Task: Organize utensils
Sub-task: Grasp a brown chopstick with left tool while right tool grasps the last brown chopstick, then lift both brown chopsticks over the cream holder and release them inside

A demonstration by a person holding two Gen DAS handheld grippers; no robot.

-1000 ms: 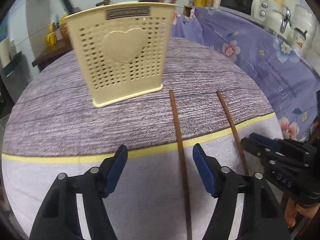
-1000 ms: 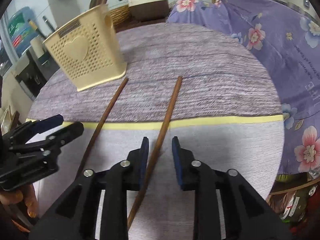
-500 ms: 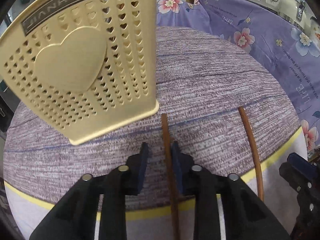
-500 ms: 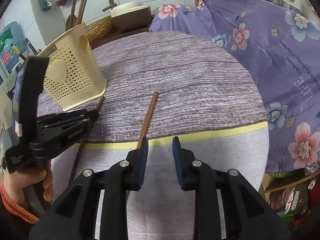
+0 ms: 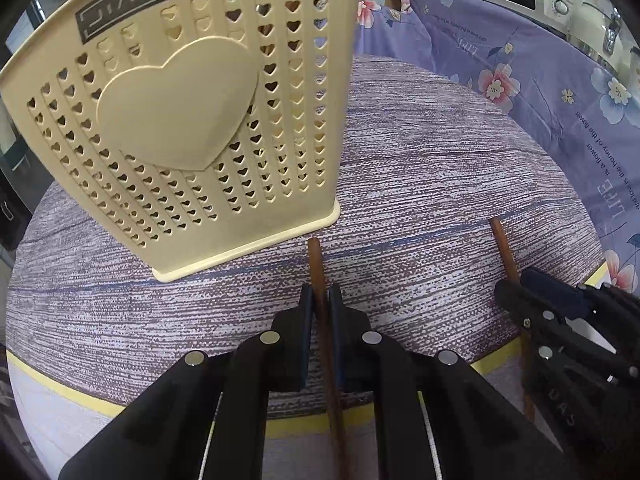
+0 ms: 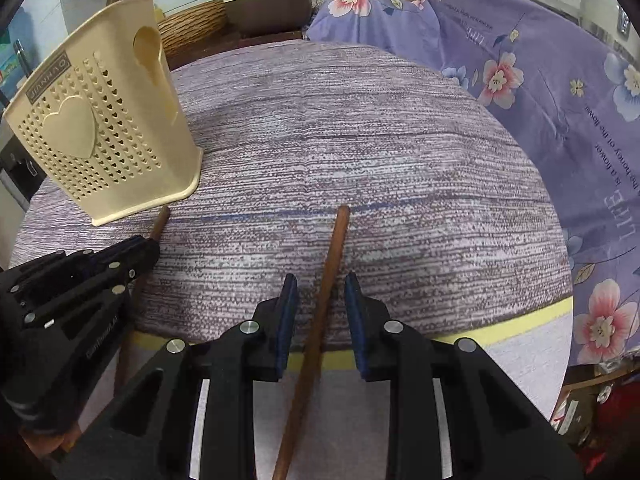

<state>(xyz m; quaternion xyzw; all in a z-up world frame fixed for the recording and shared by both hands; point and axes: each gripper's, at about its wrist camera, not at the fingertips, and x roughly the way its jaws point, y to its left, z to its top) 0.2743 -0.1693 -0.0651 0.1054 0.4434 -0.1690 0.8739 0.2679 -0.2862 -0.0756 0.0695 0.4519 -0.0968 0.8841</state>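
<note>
Left wrist view: the left gripper [image 5: 320, 300] is closing tight on a brown wooden chopstick [image 5: 326, 344], its two blue-padded fingers [image 5: 306, 316] pressing against the stick from both sides. The chopstick is lying on a round table [image 5: 420, 184] covered in a purple woven cloth, and its far tip is stopping just short of the base of a cream plastic utensil holder [image 5: 180, 120]. The holder is standing upright at the far left, pierced with small hearts and bearing one large raised heart. The cloth to the right of the holder is lying bare out to the table's rounded far edge. At the right, a second chopstick [image 5: 505, 244] is lying well apart from the first, with the right gripper [image 5: 516, 288] straddling it.

Right wrist view: the right gripper [image 6: 320, 300] is sitting narrowly open, its pads standing on either side of the second chopstick [image 6: 326, 292] without visibly touching it. The utensil holder [image 6: 104, 132] is standing far left, with chopsticks already rising out of its top. The left gripper [image 6: 140, 250] is covering the first chopstick [image 6: 160, 220] near the holder's base. A yellow stripe [image 6: 520, 316] is crossing the table beneath both grippers. Purple floral fabric [image 6: 560, 100] is draping beyond the right edge.
</note>
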